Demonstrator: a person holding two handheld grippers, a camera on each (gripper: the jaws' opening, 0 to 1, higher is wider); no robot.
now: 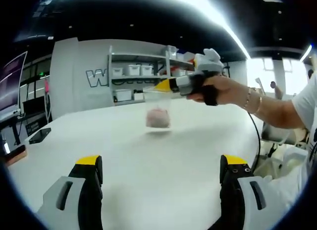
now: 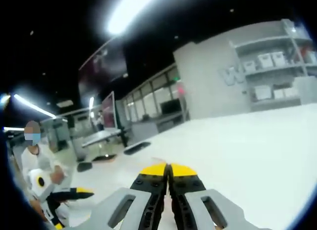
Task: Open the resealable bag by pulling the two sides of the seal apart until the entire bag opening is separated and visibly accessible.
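One clear resealable bag [image 1: 158, 110], holding what may be one pinkish lump, hangs over the white worktop [image 1: 148, 156] from the clenched right tongs [image 1: 163, 85], while the left tongs [image 1: 161, 165] gape, released.

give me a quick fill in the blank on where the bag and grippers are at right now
The clear plastic resealable bag hangs from the right gripper above the white ____.
The left gripper has its jaws ____.
The tips of the right gripper's jaws are coloured ____.
Something ____ in colour sits inside the bag.

Missing words: table; open; yellow; pink
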